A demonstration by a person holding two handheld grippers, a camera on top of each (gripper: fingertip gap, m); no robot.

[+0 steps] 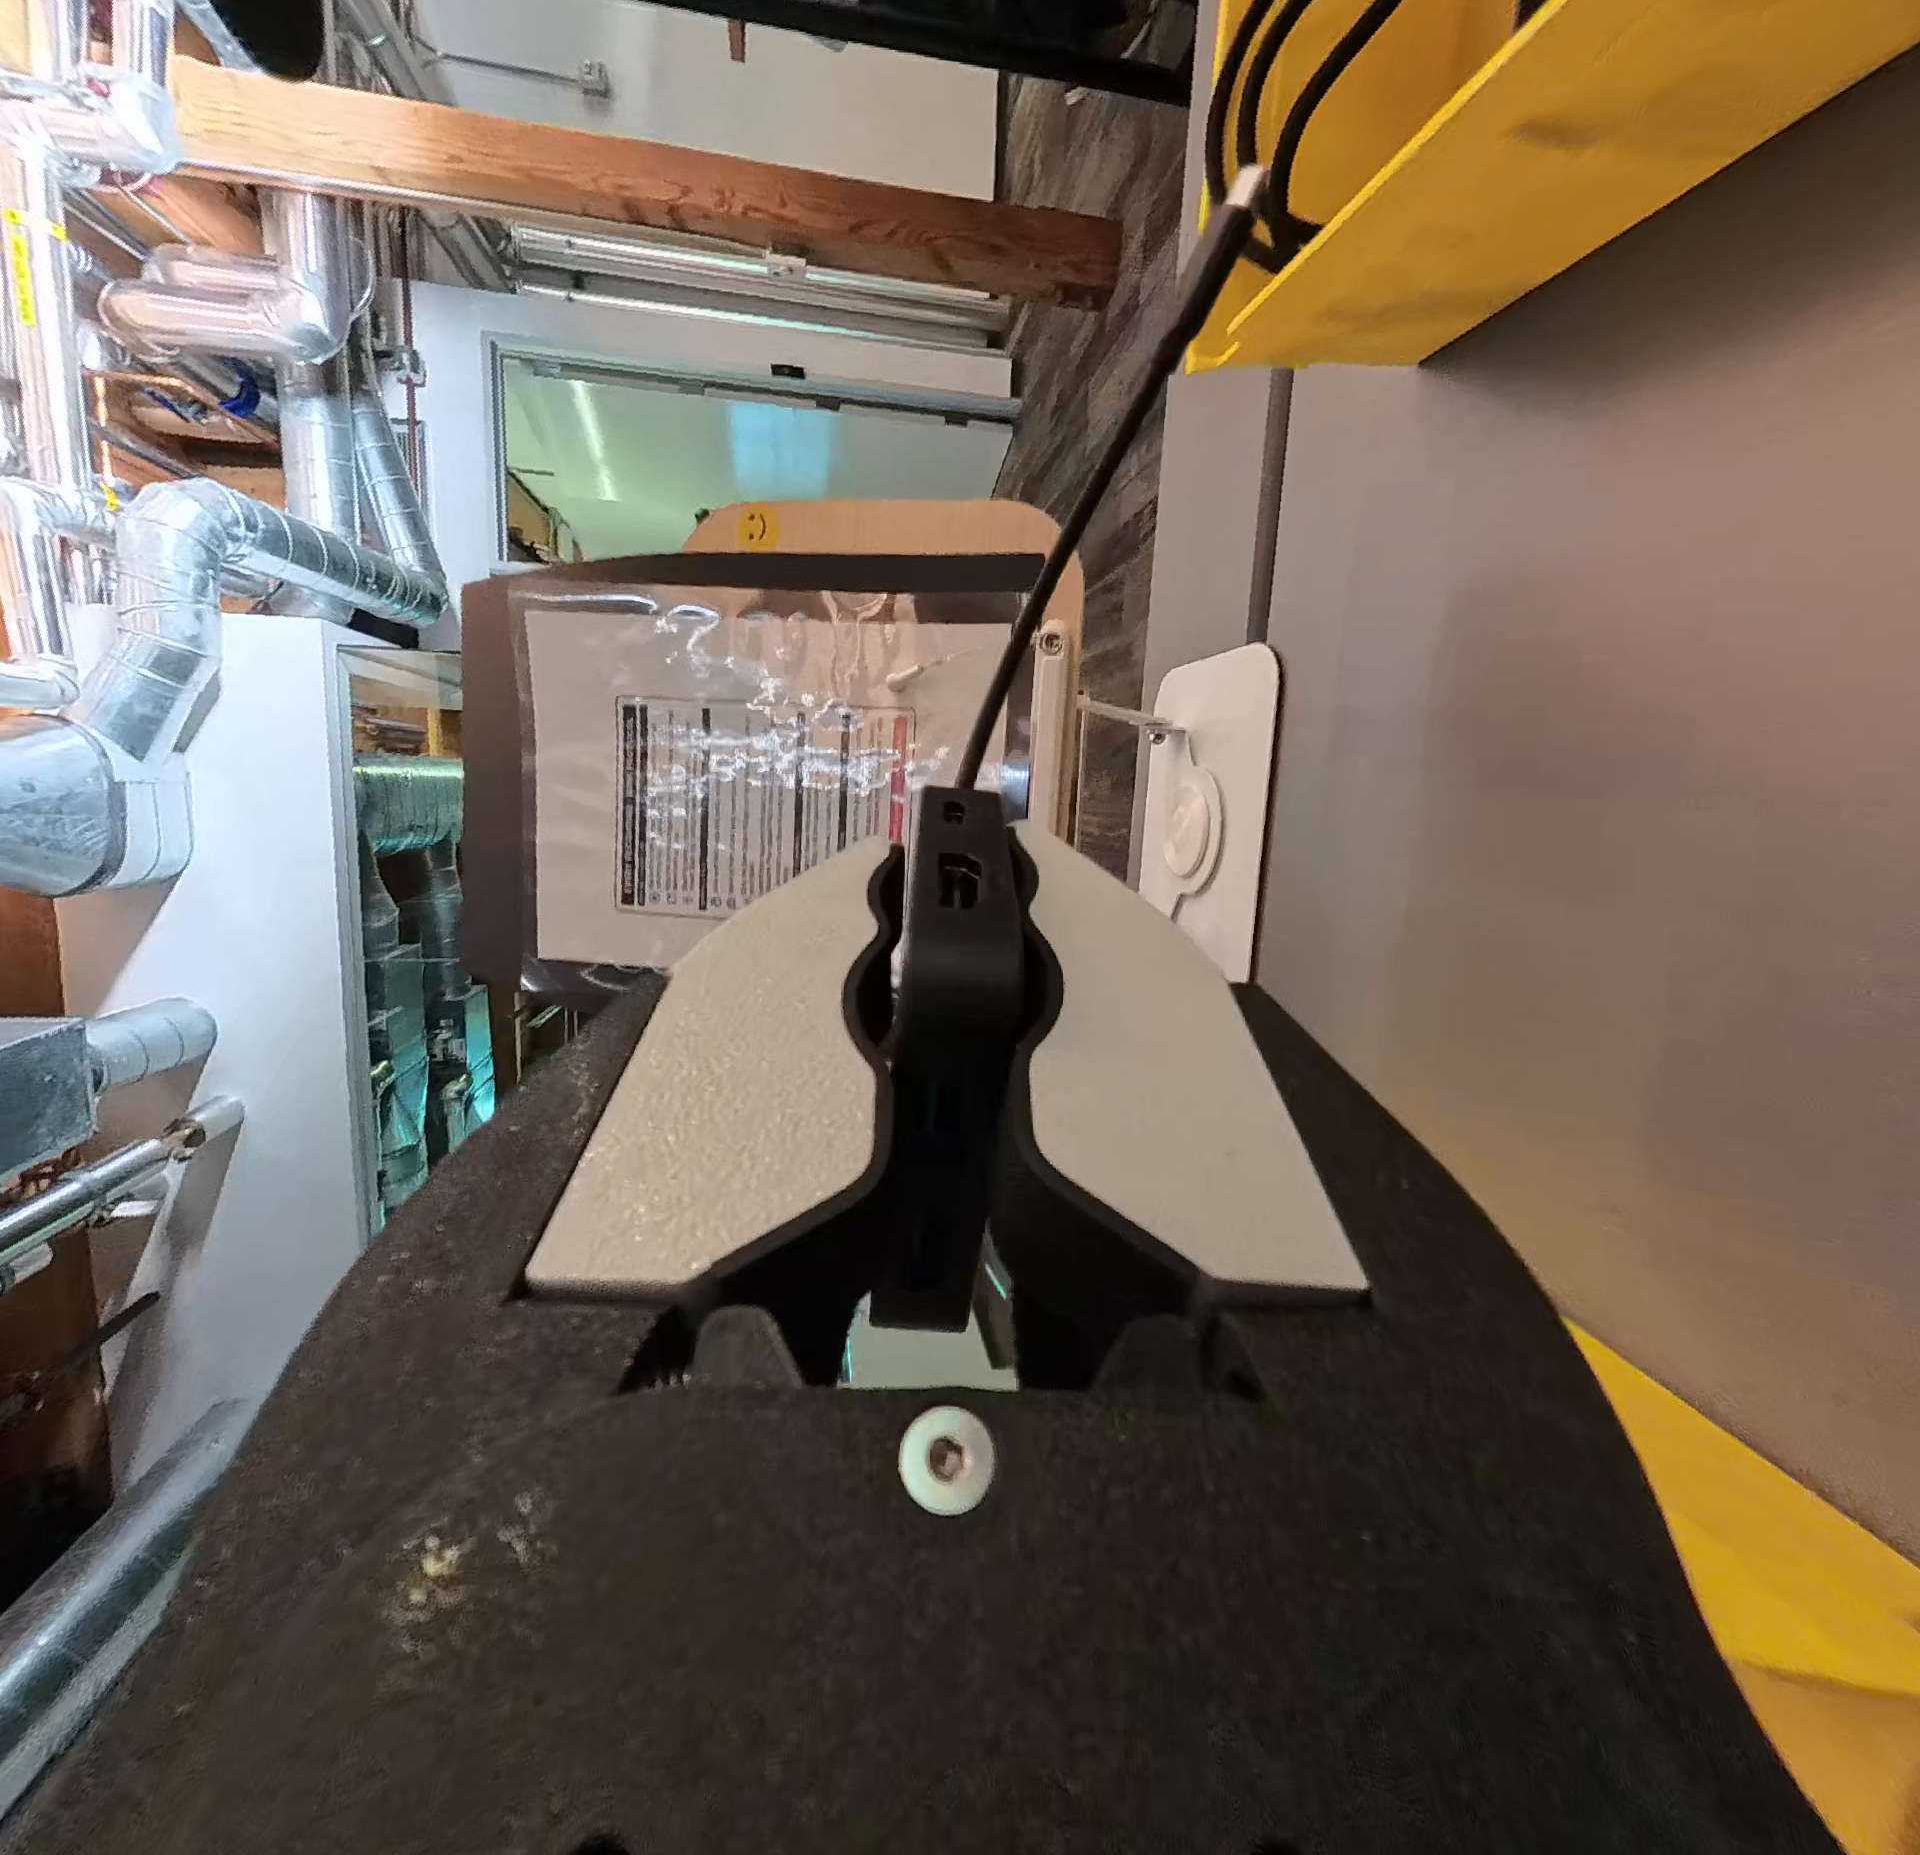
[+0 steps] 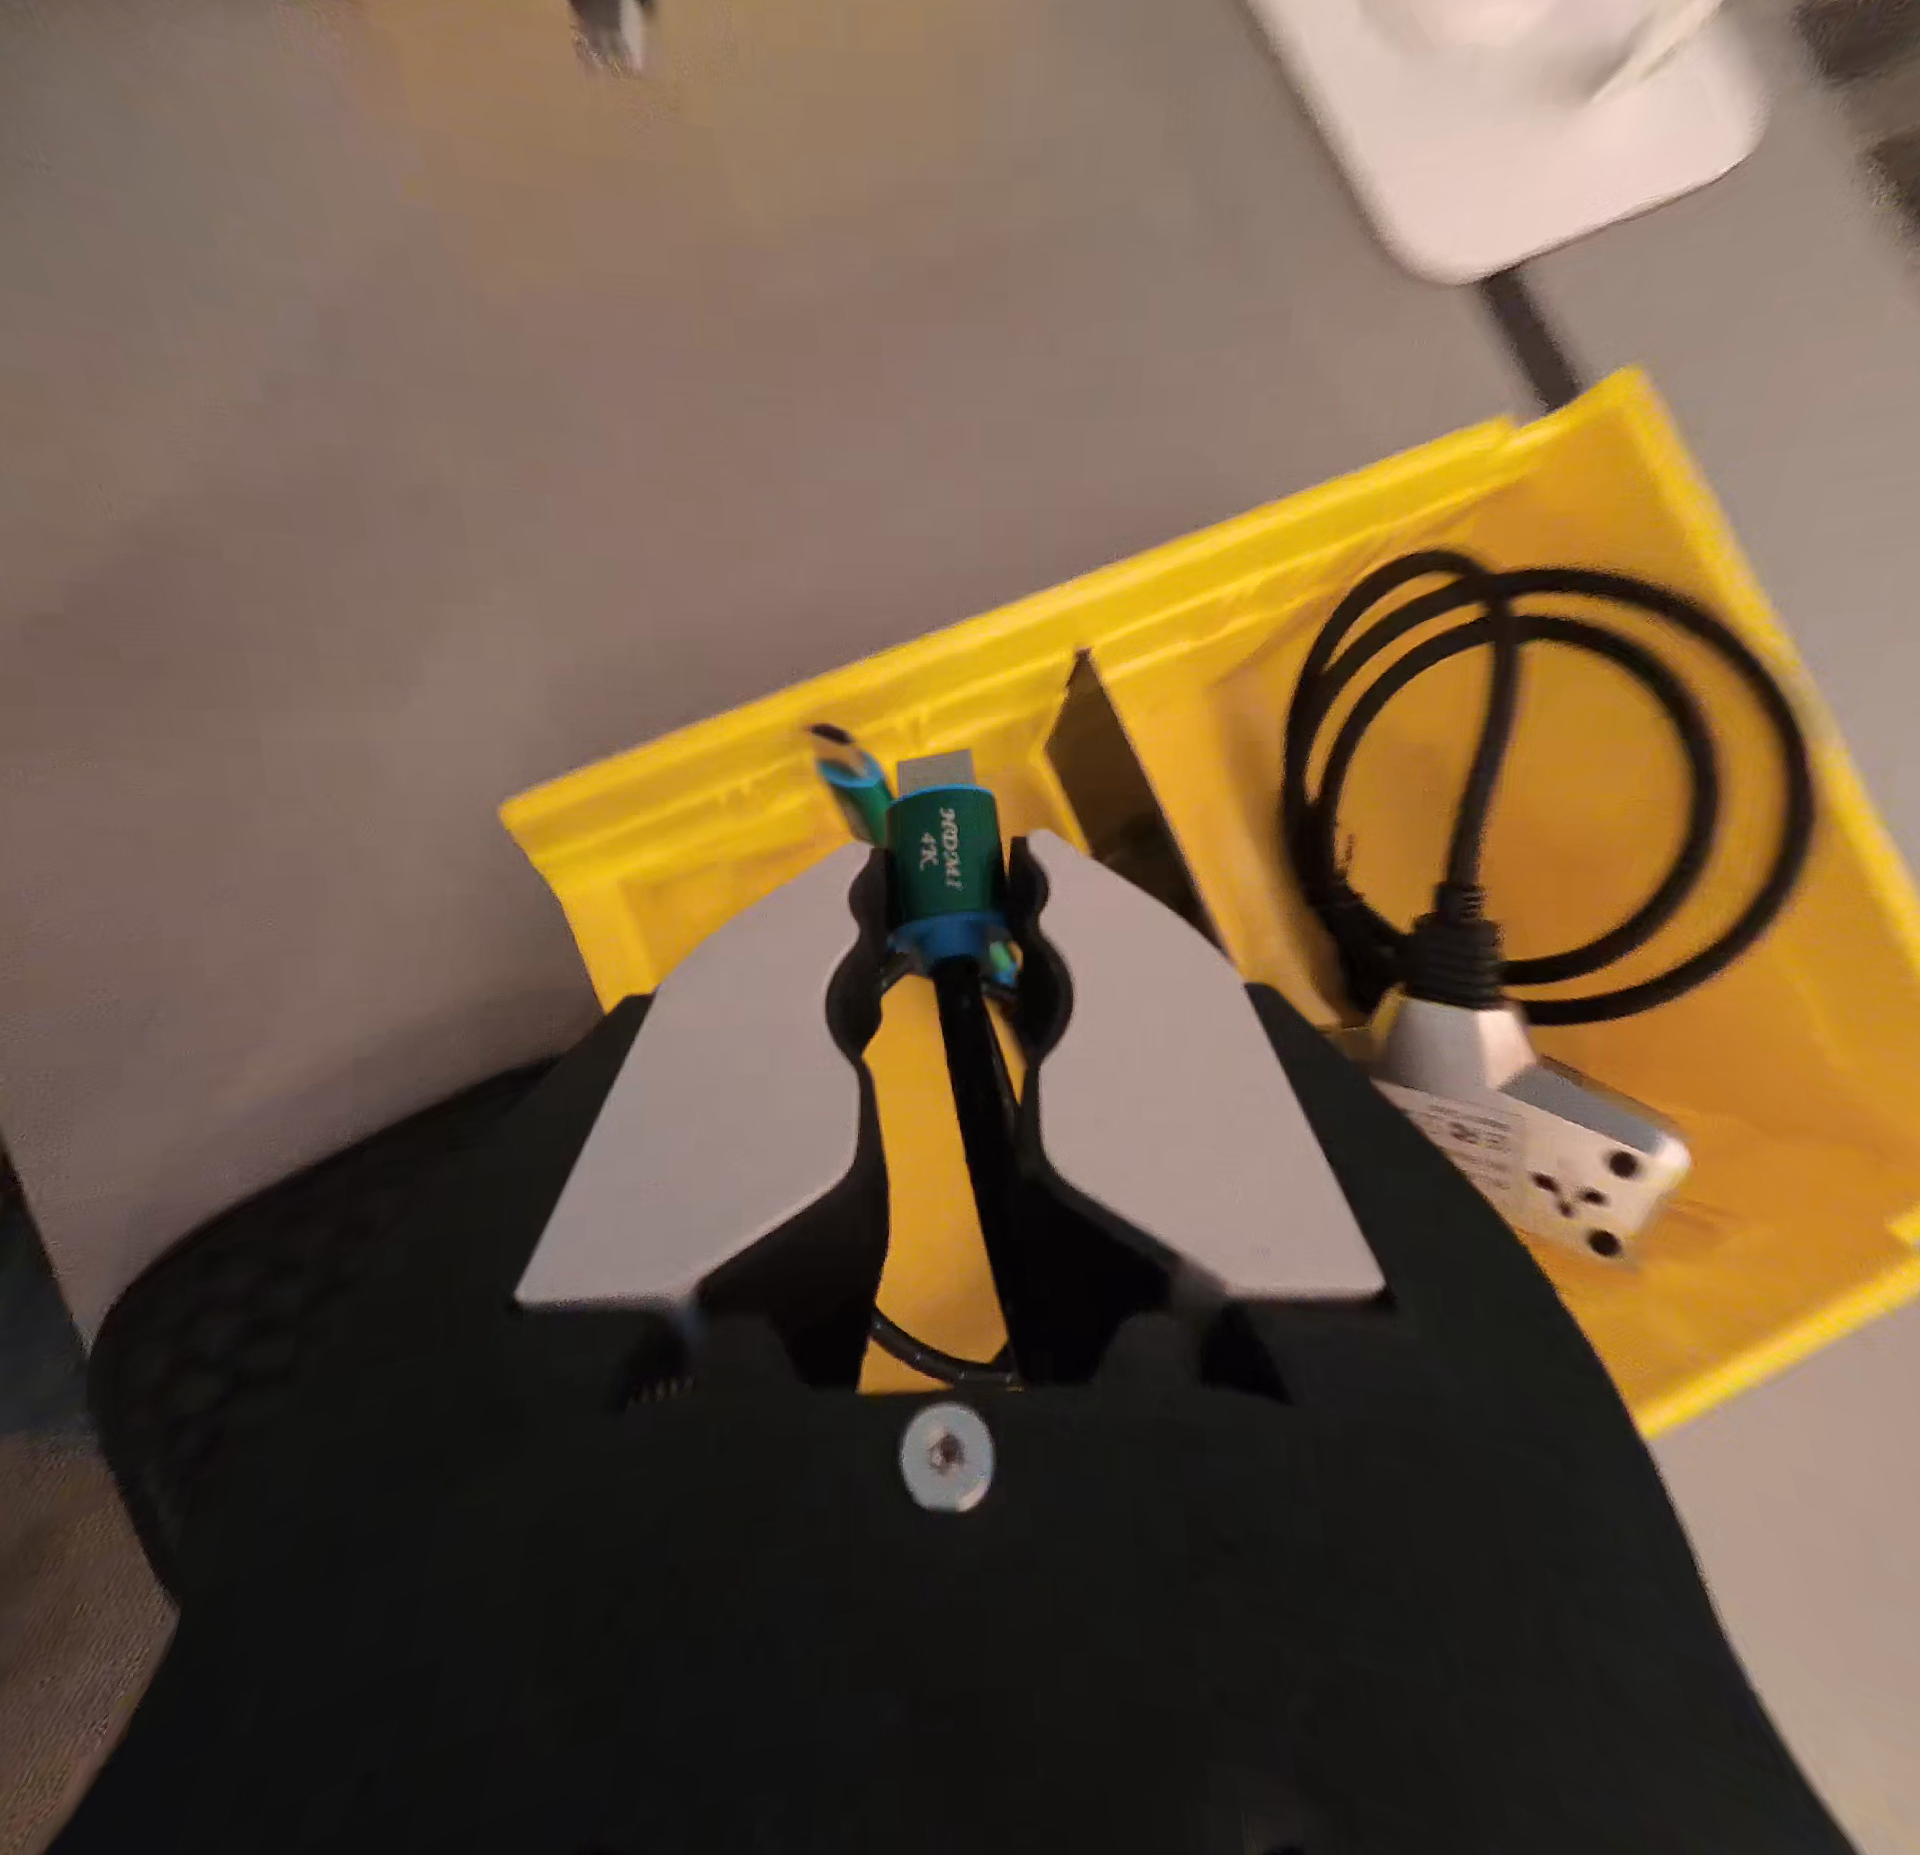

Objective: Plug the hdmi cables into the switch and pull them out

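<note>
My left gripper (image 1: 961, 841) is shut on a flat black switch (image 1: 956, 932) with slot-shaped ports on its edge, held in the air in a sideways-turned view. The switch's thin black lead (image 1: 1081, 517) runs to a silver-tipped plug (image 1: 1242, 193) at the rim of a yellow bin (image 1: 1455, 195). My right gripper (image 2: 954, 855) is shut on a green HDMI plug (image 2: 940, 860) with a blue collar and a black cable (image 2: 971, 1099), above the yellow bin (image 2: 1143, 600). A second blue-green plug (image 2: 847, 766) lies just behind it. The right wrist view is blurred.
A silver box (image 2: 1527, 1130) with a coiled black cable (image 2: 1538, 797) lies in the bin's right compartment. A white plate (image 1: 1210, 818) sits on the grey table (image 1: 1610, 766), also in the right wrist view (image 2: 1507, 143). A cardboard box (image 1: 748, 766) and pipes (image 1: 156, 662) stand beyond. The tips of one gripper are about 25 centimeters away from the tips of the other.
</note>
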